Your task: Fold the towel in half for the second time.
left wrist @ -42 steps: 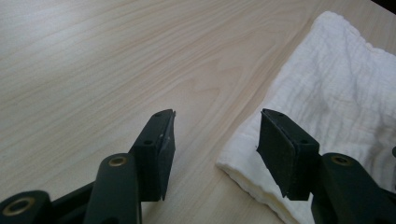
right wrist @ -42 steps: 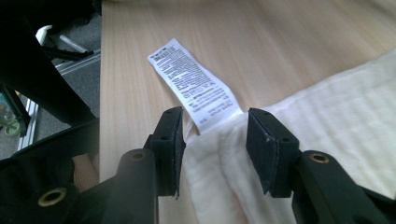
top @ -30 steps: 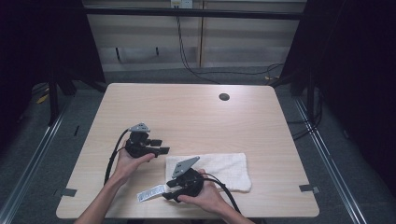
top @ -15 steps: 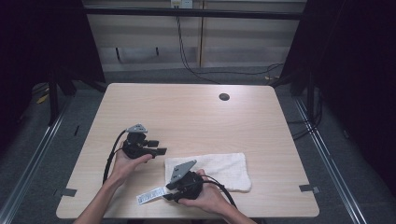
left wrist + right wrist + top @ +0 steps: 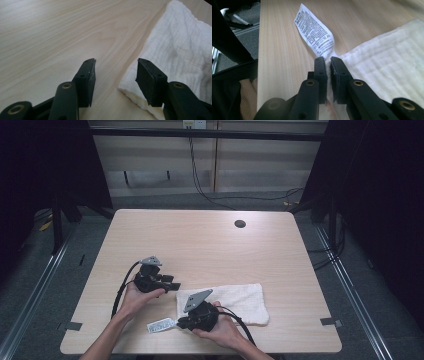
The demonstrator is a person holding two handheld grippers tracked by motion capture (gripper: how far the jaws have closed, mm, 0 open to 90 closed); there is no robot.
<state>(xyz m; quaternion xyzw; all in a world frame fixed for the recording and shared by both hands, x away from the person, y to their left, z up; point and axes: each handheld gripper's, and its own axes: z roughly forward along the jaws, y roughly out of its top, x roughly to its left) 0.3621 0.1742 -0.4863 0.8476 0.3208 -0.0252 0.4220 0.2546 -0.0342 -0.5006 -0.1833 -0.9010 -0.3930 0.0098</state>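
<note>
A white towel (image 5: 235, 299) lies flat near the table's front edge, and a printed care label (image 5: 161, 325) sticks out from its near-left corner. My right gripper (image 5: 182, 322) is shut on that corner (image 5: 337, 56) just below the label (image 5: 314, 32); its jaws have just been closing on the cloth. My left gripper (image 5: 173, 285) lies low on the table at the towel's far-left corner. It is open, and its jaws have just been closing a little. Between them (image 5: 116, 62) is bare wood, with the towel's edge (image 5: 180, 50) by the right-hand jaw.
The light wooden table (image 5: 200, 245) has a round cable hole (image 5: 240, 224) at the back right. A black cable (image 5: 122, 287) trails from the left gripper toward the front edge. Dark frame posts and floor rails surround the table.
</note>
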